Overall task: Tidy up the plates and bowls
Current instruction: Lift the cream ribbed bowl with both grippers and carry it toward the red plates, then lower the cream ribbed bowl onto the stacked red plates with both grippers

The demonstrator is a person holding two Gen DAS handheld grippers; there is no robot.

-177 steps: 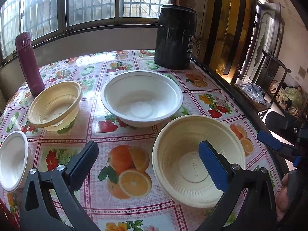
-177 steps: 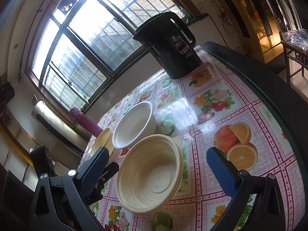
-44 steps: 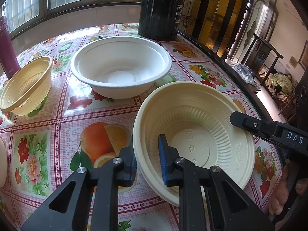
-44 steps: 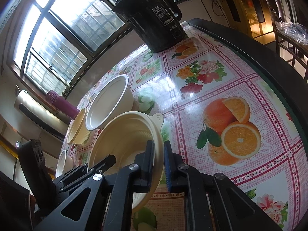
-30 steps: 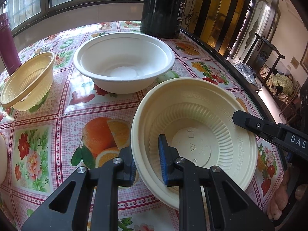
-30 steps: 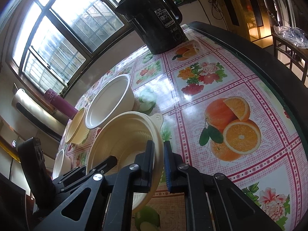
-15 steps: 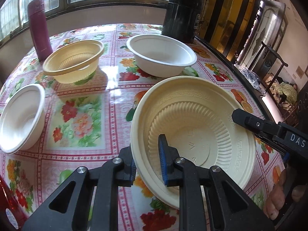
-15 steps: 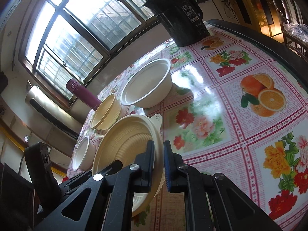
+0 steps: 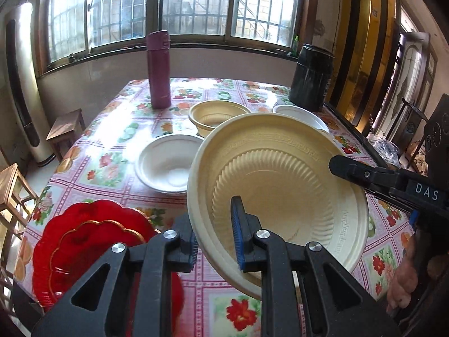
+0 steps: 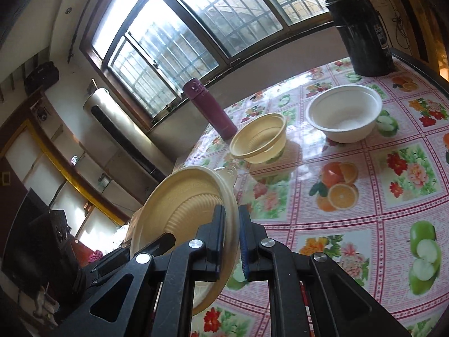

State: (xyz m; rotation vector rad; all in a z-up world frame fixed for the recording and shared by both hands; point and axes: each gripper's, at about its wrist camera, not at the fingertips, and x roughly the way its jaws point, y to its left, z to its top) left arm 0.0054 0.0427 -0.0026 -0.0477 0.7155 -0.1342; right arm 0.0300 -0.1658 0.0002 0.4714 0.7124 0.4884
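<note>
**Two grippers carry a cream bowl above a fruit-print surface**

The left gripper (image 9: 214,241) is clamped on the near rim of a large cream bowl (image 9: 280,196), one pad inside the wall and one outside, while the right gripper (image 10: 231,241) pinches the rim on the opposite side, its jaws closed down to the thin plastic edge. The bowl hangs tilted, clear of the surface (image 9: 112,165), over its near half (a small tab on the rim shows in the right wrist view).

Below it, a white bowl (image 9: 168,165) sits toward the middle of the surface. A smaller cream bowl (image 9: 216,115) lies behind that, and a second, larger white bowl (image 10: 345,112) stands nearer the far right corner, in front of a black kettle (image 9: 311,78). A maroon flask (image 9: 159,70) stands upright near the far edge. At the near left corner rest stacked red plates (image 9: 92,247), the upper one trimmed in gold. Wooden stools (image 9: 66,126) stand beside the left edge, under barred windows (image 9: 196,2).
</note>
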